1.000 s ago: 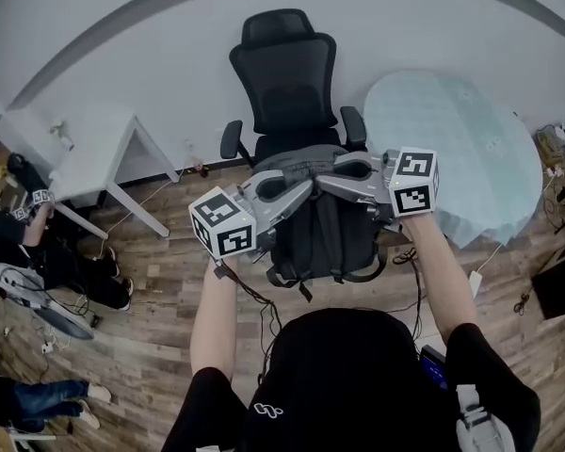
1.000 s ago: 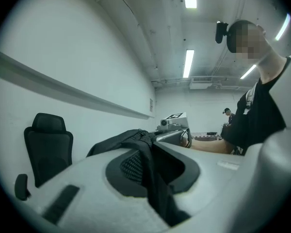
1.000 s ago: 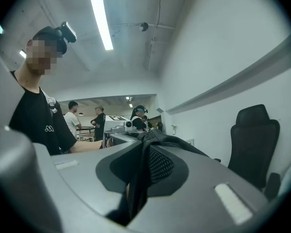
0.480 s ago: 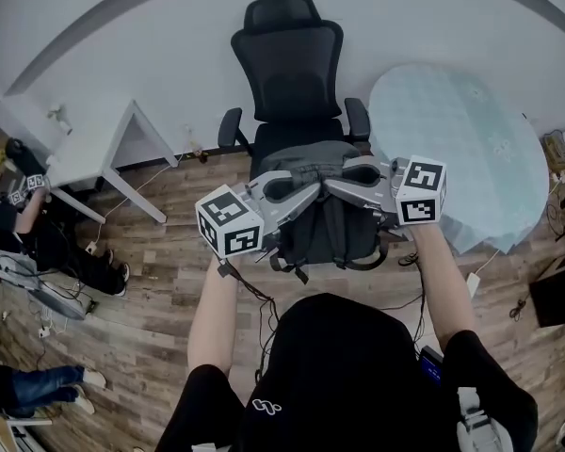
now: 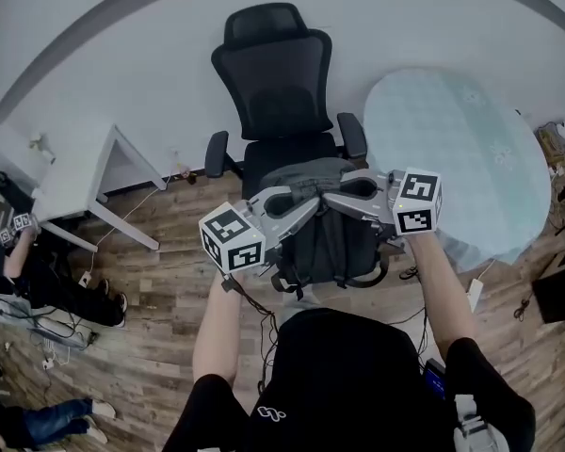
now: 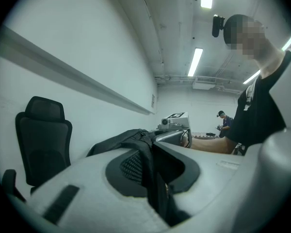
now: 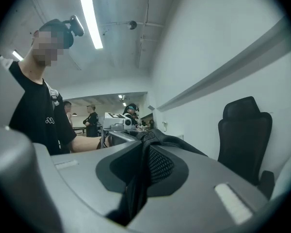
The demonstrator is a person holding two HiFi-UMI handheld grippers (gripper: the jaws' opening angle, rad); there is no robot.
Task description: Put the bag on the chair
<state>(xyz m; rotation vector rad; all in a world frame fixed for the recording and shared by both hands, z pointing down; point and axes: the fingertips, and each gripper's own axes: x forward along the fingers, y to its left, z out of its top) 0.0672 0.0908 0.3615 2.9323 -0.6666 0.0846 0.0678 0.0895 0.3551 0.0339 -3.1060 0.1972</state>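
A dark grey backpack (image 5: 328, 245) hangs in front of the black office chair (image 5: 276, 85), its top by the seat's front edge. My left gripper (image 5: 304, 199) and right gripper (image 5: 335, 192) meet over the bag's top, each shut on a strap or handle there. In the left gripper view the black mesh strap (image 6: 138, 161) is pinched between the jaws, with the chair (image 6: 41, 142) at the left. The right gripper view shows the same kind of strap (image 7: 157, 164) clamped, and the chair (image 7: 243, 135) at the right. The bag's lower part dangles above the wooden floor.
A white table (image 5: 75, 168) stands to the chair's left by the wall. A round table with a pale cover (image 5: 457, 149) sits to the right. People (image 5: 24, 271) are on the floor at the far left, among cables.
Both grippers have carried the bag a little nearer to the chair's seat. Both grips look the same as before.
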